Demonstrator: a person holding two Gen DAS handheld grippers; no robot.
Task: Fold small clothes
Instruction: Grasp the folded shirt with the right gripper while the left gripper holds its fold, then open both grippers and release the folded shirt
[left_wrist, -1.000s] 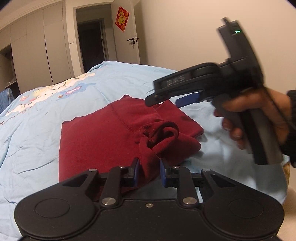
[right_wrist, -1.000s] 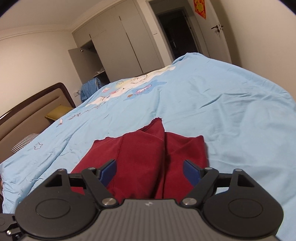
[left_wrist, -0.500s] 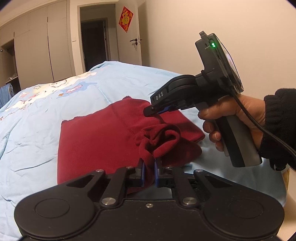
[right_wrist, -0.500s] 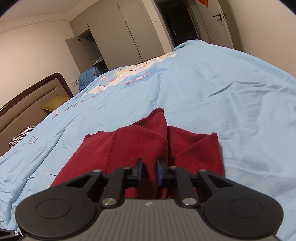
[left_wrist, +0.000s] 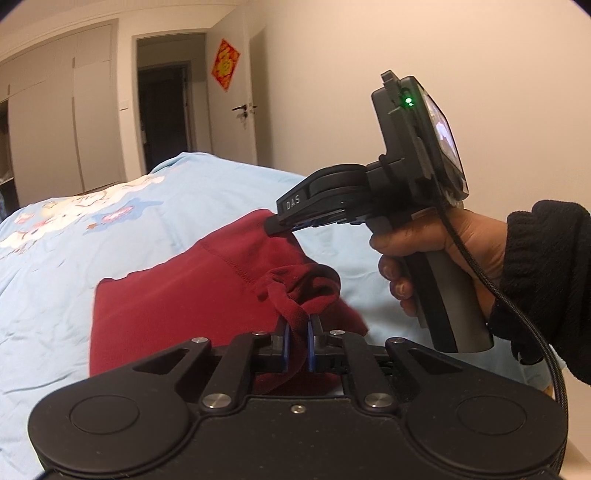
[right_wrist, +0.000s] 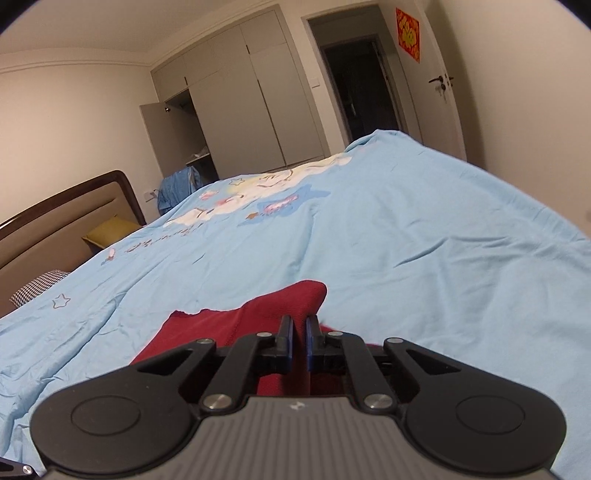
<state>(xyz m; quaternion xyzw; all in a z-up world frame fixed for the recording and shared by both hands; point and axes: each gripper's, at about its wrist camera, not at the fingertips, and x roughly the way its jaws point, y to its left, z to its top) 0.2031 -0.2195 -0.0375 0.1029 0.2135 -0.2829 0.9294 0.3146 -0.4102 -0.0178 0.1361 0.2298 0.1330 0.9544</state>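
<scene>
1. the left gripper (left_wrist: 296, 334) had its blue pads (left_wrist: 283, 341) pinched together on a bunched near-right corner of the dark red garment (left_wrist: 192, 299), the cloth gathered into a knot just above the pads.
2. the right gripper (right_wrist: 299, 338) was likewise clamped on the garment (right_wrist: 273, 310); in the left wrist view its tip (left_wrist: 273, 227) bit a far fold of the cloth and held it raised, right of the left gripper's hold.
3. the right hand (left_wrist: 436, 254) wrapped the handle, a black cable hanging from it.
4. the rest of the garment lay flat on the light blue bedspread (right_wrist: 424, 236), its left edge straight and its far edge ragged.
5. open bedspread stretched left, far and right of the cloth; the headboard (right_wrist: 62, 225) stood far left, and the wardrobe (right_wrist: 255, 99) and doorway (right_wrist: 358, 85) beyond the bed's far end.
</scene>
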